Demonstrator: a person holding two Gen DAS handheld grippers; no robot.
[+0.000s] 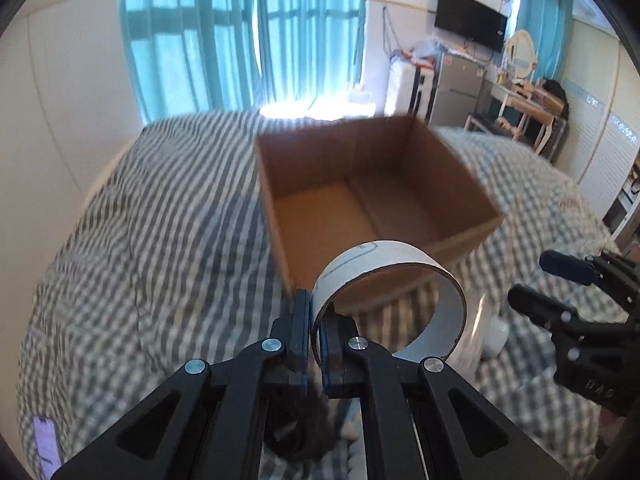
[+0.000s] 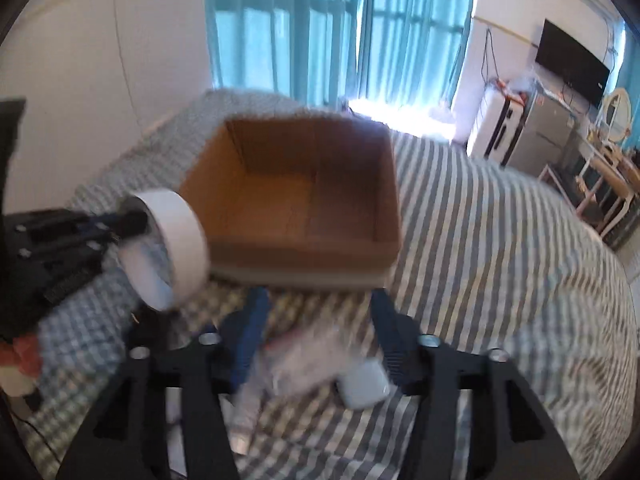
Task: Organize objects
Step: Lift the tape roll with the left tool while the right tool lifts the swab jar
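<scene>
An open, empty cardboard box [image 1: 352, 184] sits on the striped bed; it also shows in the right wrist view [image 2: 304, 200]. My left gripper [image 1: 316, 320] is shut on the rim of a white tape roll [image 1: 384, 280], held in the air just in front of the box's near wall. In the right wrist view the tape roll [image 2: 180, 236] and left gripper [image 2: 116, 224] are at the left, beside the box. My right gripper [image 2: 316, 304] is open above the bed, over a blurred clear plastic bag [image 2: 304, 356] and a small white case [image 2: 366, 386].
The grey-and-white striped bedding [image 1: 160, 240] covers the bed around the box. A phone [image 1: 46, 438] lies at the bed's lower left. A small white object [image 1: 494, 338] lies behind the roll. Furniture and a fridge [image 1: 460, 84] stand beyond the bed.
</scene>
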